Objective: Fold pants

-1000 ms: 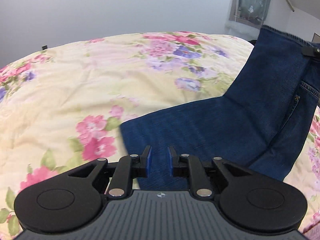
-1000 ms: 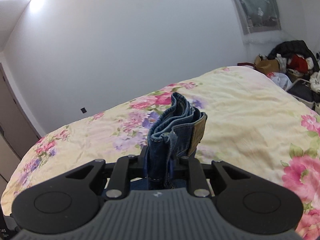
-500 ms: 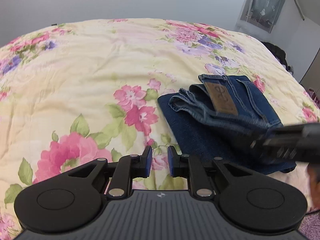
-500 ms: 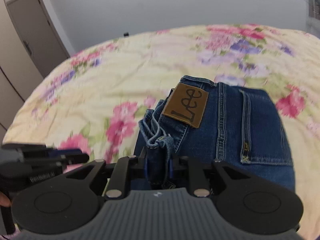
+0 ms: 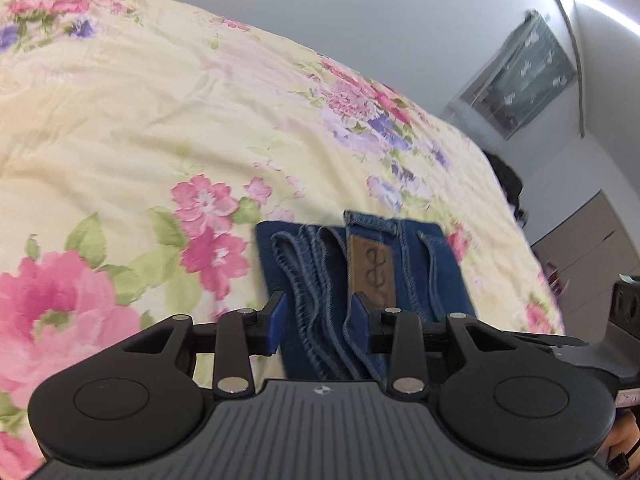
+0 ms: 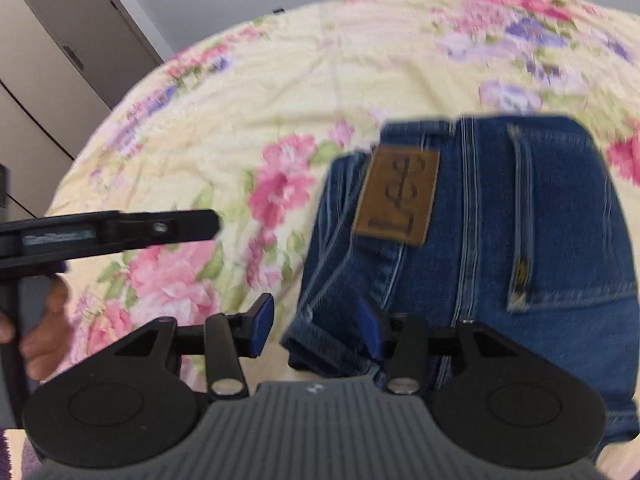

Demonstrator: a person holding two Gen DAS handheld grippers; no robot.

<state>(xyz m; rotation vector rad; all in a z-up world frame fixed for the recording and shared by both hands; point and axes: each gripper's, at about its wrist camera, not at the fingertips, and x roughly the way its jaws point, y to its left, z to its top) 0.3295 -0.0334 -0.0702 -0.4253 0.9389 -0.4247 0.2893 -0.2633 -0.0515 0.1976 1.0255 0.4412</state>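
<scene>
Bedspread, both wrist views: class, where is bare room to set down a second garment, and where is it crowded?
Free: the floral bedspread between the folded jeans and the far wall. Crowded: the near edge, where both grippers' jaws hover open over the jeans' waistband.

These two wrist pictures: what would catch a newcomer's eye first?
The folded blue jeans with their brown leather patch lie on a bed under a yellow floral bedspread. The right gripper has just opened, its fingers clear of the denim edge.

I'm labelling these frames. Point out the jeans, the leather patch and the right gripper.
jeans [image 6: 560, 216]: right wrist view, back pocket denim.
leather patch [image 6: 396, 196]: right wrist view, patch centre.
right gripper [image 6: 316, 326]: right wrist view, between fingertips.
</scene>
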